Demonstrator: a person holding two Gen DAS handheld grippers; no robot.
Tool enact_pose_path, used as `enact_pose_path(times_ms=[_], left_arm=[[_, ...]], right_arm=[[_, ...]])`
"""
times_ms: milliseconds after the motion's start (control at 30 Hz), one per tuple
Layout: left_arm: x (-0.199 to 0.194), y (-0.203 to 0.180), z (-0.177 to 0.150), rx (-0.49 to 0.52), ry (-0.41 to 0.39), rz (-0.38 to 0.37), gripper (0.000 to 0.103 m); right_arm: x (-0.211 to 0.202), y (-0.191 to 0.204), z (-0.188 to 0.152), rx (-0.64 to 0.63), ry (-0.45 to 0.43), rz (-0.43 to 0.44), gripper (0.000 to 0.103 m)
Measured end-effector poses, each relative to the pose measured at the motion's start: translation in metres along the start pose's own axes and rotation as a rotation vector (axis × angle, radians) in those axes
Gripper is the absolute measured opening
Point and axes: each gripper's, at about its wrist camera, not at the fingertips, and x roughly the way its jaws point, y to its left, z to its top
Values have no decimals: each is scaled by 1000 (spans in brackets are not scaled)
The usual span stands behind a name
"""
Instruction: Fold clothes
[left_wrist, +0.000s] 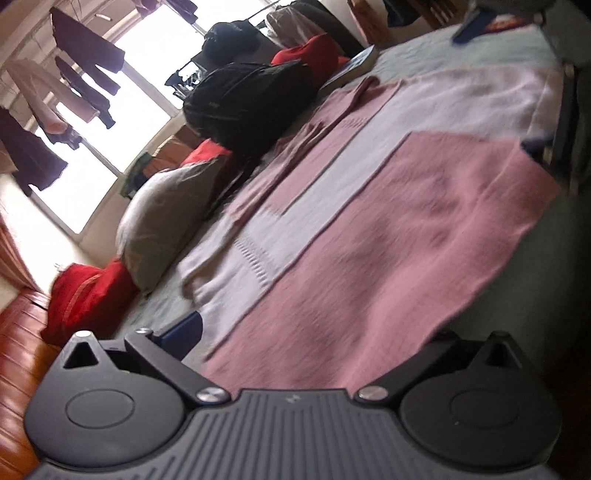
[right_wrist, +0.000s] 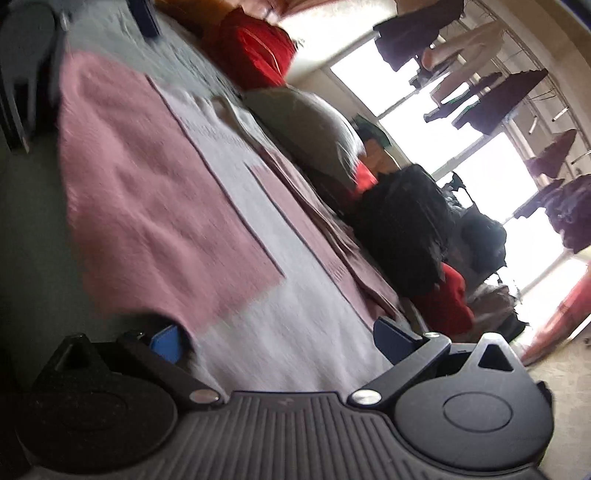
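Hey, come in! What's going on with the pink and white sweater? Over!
Both grippers, left and right, wide open, low at the bed's near edge. Pink and white sweater spread flat, not gripped. Black backpack beside the far sleeve. Over.

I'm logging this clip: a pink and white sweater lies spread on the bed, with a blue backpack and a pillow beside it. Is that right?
Not quite. The backpack is black, not blue; the left wrist view shows it clearly. The rest holds: the pink and white sweater lies spread on the bed, with the pillow beside it.
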Motion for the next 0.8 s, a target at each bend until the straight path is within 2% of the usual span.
enact_pose_path(times_ms=[167,400,700,800], left_arm=[[2,1,-5,41,24,53,103],[16,-19,16,90,2,84,103],[18,-17,8,122,-47,63,102],[19,-11,6,92,-56,28,102]], right_arm=[[3,-2,-9,-29,38,-31,103],[13,19,11,-93,26,-78,103],[18,0,0,-31,89,-49,103],[20,4,2,-69,90,-51,103]])
